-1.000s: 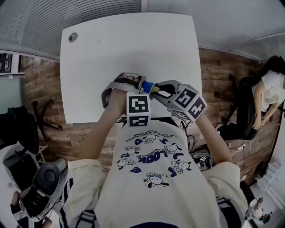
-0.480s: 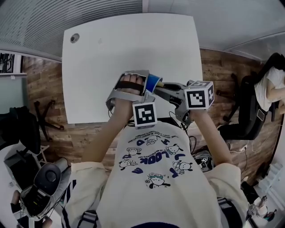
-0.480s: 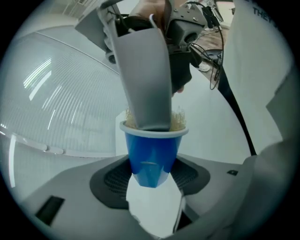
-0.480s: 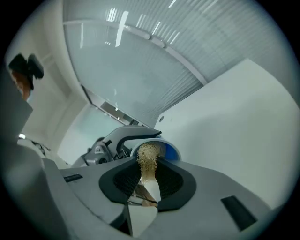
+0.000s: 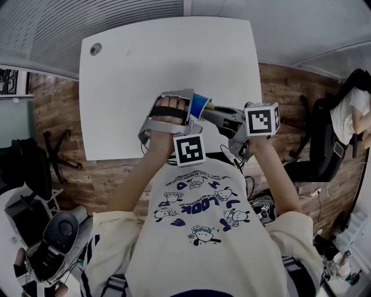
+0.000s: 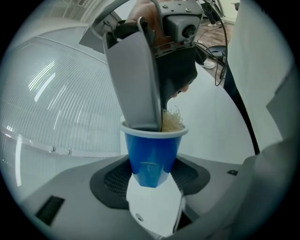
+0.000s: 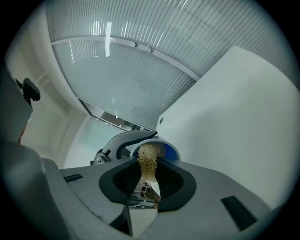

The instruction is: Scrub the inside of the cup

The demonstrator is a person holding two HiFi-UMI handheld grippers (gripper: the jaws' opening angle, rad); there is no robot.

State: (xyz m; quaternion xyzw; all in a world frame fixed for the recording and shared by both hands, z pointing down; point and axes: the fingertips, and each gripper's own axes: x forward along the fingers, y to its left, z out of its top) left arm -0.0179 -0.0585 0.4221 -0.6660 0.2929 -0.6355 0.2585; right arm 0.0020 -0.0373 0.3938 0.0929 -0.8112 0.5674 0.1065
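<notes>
A small blue cup (image 5: 200, 105) is held above the near edge of the white table (image 5: 168, 58), its mouth turned to the right. My left gripper (image 5: 192, 112) is shut on the cup's lower body (image 6: 151, 154). My right gripper (image 5: 214, 111) comes in from the right and is shut on a straw-coloured fibre scrubber (image 7: 147, 157). The scrubber (image 6: 172, 121) sits in the cup's mouth, beside one grey finger (image 6: 136, 79) of the right gripper that reaches to the rim. In the right gripper view, the cup's blue rim (image 7: 170, 151) rings the scrubber. The cup's inside is hidden.
A round grommet (image 5: 95, 49) is in the table's far left corner. A ribbed wall panel (image 5: 87, 17) runs behind the table. A seated person (image 5: 352, 116) is at the right over the wooden floor (image 5: 278, 87). Dark equipment (image 5: 55, 238) lies at the lower left.
Both grippers have shifted up the picture over the table's near edge. The right gripper has rolled, so its marker cube shows another face. More of the cup shows.
</notes>
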